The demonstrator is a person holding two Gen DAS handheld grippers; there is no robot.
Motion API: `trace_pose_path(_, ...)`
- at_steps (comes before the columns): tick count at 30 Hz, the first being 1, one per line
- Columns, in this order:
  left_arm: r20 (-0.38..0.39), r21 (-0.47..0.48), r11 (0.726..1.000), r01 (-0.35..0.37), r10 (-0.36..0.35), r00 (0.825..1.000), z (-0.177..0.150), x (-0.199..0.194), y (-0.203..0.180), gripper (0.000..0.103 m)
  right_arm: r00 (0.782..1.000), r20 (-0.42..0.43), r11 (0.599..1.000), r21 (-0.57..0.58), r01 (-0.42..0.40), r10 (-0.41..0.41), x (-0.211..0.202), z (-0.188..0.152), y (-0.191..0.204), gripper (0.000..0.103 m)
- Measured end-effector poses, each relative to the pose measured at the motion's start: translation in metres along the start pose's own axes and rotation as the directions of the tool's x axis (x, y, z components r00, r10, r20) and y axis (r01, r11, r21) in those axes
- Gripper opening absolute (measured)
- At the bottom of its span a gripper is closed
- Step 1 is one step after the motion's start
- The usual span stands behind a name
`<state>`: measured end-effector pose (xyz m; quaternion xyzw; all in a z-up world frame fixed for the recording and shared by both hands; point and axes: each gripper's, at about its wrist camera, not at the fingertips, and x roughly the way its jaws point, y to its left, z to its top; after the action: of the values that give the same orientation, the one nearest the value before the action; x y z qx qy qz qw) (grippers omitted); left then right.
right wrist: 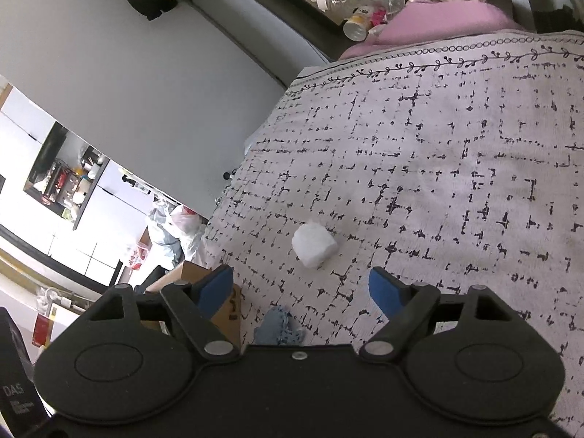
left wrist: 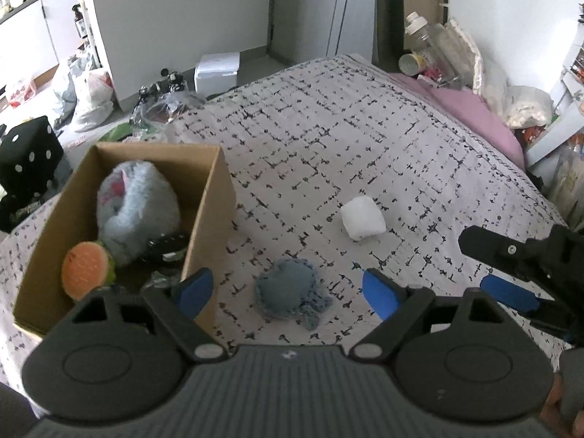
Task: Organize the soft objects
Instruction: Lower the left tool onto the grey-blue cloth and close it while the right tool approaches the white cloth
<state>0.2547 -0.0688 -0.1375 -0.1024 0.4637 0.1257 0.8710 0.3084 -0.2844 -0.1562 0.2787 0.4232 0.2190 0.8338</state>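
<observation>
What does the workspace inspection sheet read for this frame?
Surface: patterned bedspread, black marks on pale cloth.
Job's things: cardboard box holding a grey plush and a burger toy; blue knitted toy and white soft cube lie loose on the spread.
Clutter: bottles and pink cloth at the far edge.
Grippers: left tool open above the knitted toy; right tool open, empty.
Cables: nothing seen.
Surroundings: plastic bags and black dotted cube on the floor.
</observation>
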Motion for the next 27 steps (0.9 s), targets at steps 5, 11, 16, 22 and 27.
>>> trace_pose_path(5,-0.043,-0.037,0.999,0.000,-0.001,0.999,-0.003,0.018,-0.007,0.083,1.000,-0.028,1.000,-0.014,-0.009,0.008,0.012,0.003,-0.004,0.077)
trace_pose_path(11,-0.101,-0.085,0.996,-0.022,0.013,0.995,-0.009,0.045,-0.009,0.072,0.998,-0.058,0.999,-0.037,-0.039,0.037,0.024,0.009,-0.004,0.067)
trace_pose_path(16,-0.125,-0.121,0.992,-0.043,0.028,0.992,-0.012,0.062,-0.009,0.070,0.995,-0.092,0.996,-0.070,-0.056,0.049,0.040,0.016,-0.001,0.066)
trace_pose_path(22,-0.157,-0.161,0.984,-0.076,0.051,0.986,-0.012,0.083,-0.009,0.069,0.993,-0.122,0.992,-0.122,-0.026,0.011,0.058,0.019,0.000,0.066)
trace_pose_path(27,-0.165,-0.172,0.979,-0.111,0.082,0.983,-0.012,0.094,-0.011,0.069,0.990,-0.142,0.991,-0.128,-0.030,0.012,0.070,0.022,0.000,0.066)
